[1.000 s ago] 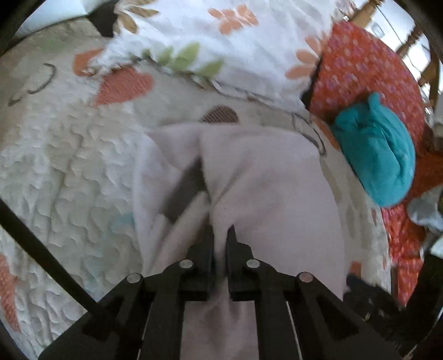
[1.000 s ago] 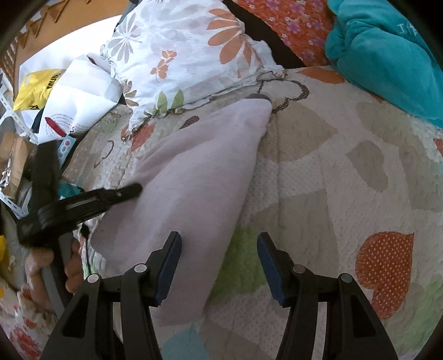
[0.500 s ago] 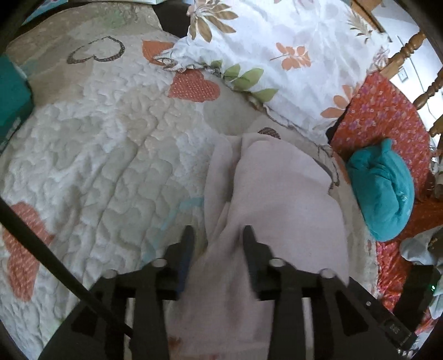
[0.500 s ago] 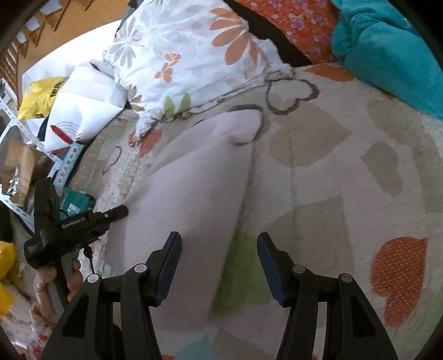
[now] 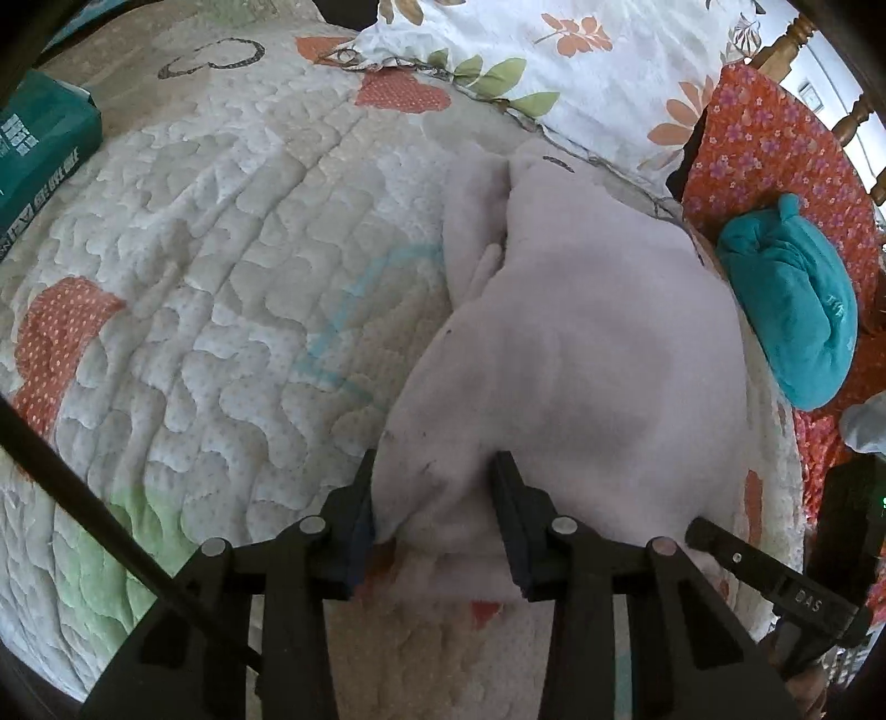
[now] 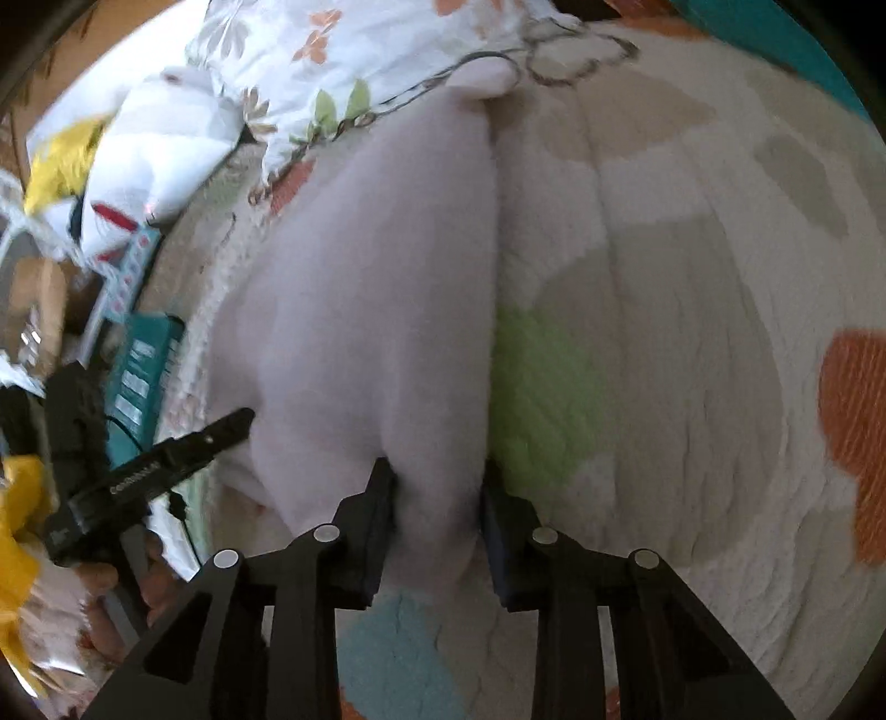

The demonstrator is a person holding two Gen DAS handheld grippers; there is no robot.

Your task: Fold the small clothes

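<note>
Pale pink garment (image 5: 581,354): soft matt fleece. Quilt (image 5: 221,266): stitched, puffy cotton, matt. Teal bundle (image 5: 792,310): plush cloth. Bedpost (image 5: 786,33): glossy wood.

A pale pink garment (image 5: 581,354) lies lengthwise on the quilted bed (image 5: 221,277); folded over itself, soft, slightly rumpled along one edge.

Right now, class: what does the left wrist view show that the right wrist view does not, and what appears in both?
Only the left wrist view shows the orange flowered fabric and wooden bedposts.

Only the right wrist view shows the yellow bag, the white printed bag and a hand gripping the left gripper's handle.

Both show the pale pink garment on the heart-patterned quilt, the floral pillow, and gripper fingers straddling the garment's near edge.
</note>
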